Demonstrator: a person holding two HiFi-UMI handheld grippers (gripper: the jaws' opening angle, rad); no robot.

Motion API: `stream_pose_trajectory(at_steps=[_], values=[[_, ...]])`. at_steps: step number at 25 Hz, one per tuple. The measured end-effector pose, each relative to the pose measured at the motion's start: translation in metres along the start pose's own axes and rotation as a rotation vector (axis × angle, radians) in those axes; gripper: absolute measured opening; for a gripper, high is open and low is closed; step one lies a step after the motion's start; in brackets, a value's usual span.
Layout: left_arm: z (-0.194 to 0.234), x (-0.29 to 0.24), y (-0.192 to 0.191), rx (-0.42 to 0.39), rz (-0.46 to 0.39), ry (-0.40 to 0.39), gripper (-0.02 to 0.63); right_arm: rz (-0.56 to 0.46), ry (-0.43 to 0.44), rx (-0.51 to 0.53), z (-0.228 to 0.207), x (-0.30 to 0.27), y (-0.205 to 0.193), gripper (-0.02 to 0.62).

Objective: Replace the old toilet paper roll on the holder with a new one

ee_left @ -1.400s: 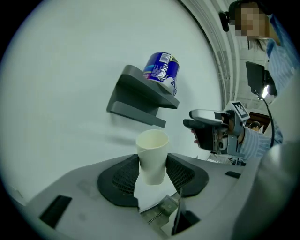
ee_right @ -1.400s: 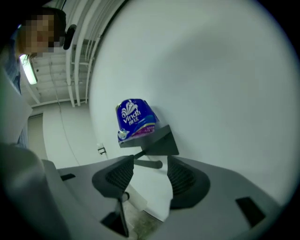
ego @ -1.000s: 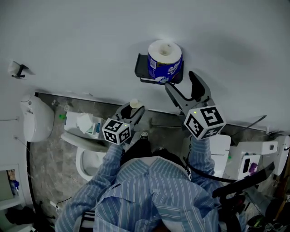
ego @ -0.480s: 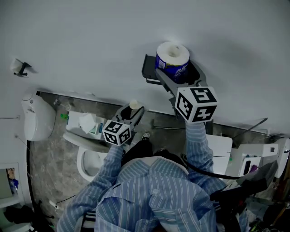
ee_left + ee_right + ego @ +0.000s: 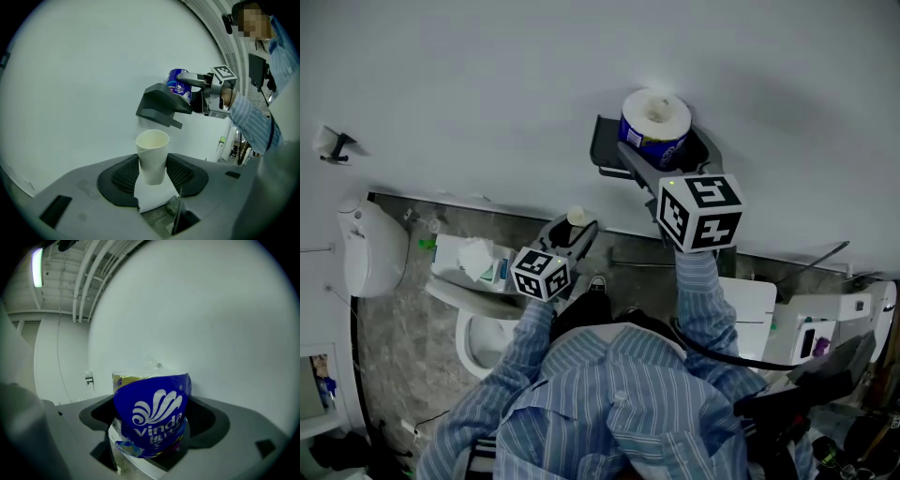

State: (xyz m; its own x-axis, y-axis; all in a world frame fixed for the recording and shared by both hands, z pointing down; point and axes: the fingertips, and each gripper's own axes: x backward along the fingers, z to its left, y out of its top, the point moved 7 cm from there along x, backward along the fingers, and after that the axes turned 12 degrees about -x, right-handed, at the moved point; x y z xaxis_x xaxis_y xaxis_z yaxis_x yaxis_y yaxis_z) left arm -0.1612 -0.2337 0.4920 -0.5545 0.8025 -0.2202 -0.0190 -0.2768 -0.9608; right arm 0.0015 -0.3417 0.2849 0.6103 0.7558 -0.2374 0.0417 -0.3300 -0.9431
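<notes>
Quick update: a second ago my right gripper [image 5: 664, 161] sat lower right of the holder [image 5: 605, 155]. Now it's swung up to it at upper centre of the head view, jaws spread as wide as they go, one on each side of the new roll [image 5: 656, 112]. The roll's still wrapped and standing on the holder, and I doubt the pads are squeezing yet. My left gripper [image 5: 577, 225] hasn't budged, jaws clamped on the old tube [image 5: 152, 157]. So the swap looks mostly done, probably just grabbing the roll to seat it
</notes>
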Motion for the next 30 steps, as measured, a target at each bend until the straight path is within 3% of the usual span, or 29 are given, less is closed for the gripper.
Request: stream_pose_trajectory(at_steps=[10, 24, 30], values=[[-0.001, -0.004, 0.005, -0.008, -0.009, -0.042, 0.183, -0.048, -0.004, -0.012, 0.000, 0.003, -0.002, 0.442], [-0.004, -0.007, 0.006, -0.002, -0.012, -0.050, 0.183, -0.134, 0.047, -0.189, -0.020, 0.040, -0.005, 0.440], [-0.012, -0.015, 0.006, -0.007, -0.007, -0.075, 0.184, -0.215, 0.132, -0.371, -0.034, 0.067, -0.004, 0.439]])
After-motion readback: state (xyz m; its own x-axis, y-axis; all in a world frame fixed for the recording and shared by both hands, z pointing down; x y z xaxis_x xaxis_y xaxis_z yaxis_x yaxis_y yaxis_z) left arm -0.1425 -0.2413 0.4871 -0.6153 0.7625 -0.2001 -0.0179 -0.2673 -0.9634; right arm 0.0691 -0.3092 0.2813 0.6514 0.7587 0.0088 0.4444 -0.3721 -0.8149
